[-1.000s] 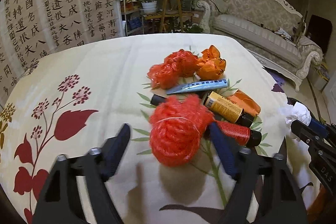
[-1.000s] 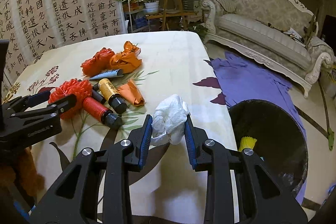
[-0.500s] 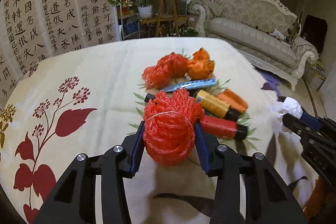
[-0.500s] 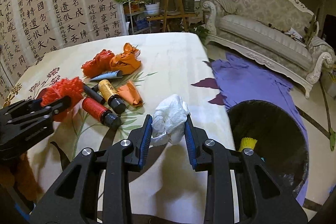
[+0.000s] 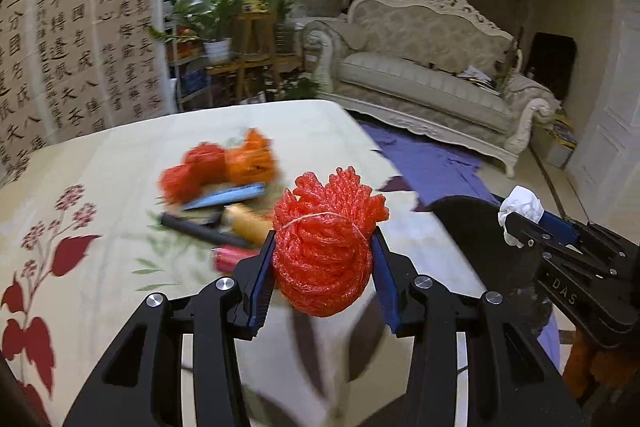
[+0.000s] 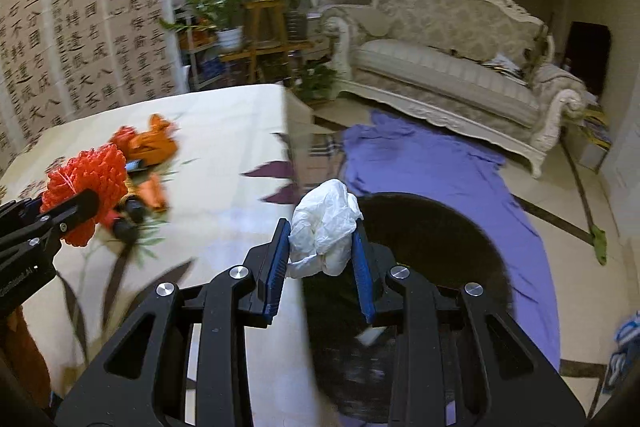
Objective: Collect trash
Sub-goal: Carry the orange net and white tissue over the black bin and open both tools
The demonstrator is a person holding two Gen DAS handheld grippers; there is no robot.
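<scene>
Red mesh bundle (image 5: 324, 251): a wad of plastic netting tied round the middle with a thin string, clamped between the blue pads of the left tool (image 5: 323, 277) and carried clear of the worktop (image 5: 120, 167), near its edge. Judged light, soft and springy; the pads bite at the waist below the string, the firmest part. A grip on the loose frilled top would likely slip or shed strands.

White crumpled wad (image 6: 326, 231): thin plastic or tissue, held fast between the pads of the right tool (image 6: 322, 259), hanging above the rim of the black bin (image 6: 460, 227) on the floor beside the worktop. Judged nearly weightless and compressible; it may cling to the pads on release, and a loose tail hangs at the lower left.

Remaining on the worktop, blurred: a second red mesh lump (image 5: 192, 171), an orange crumpled bag (image 5: 252, 159), a blue tube (image 5: 228, 195), a yellow-labelled bottle (image 5: 246, 225). The bottle is judged rigid and liable to roll; take it across the body
</scene>
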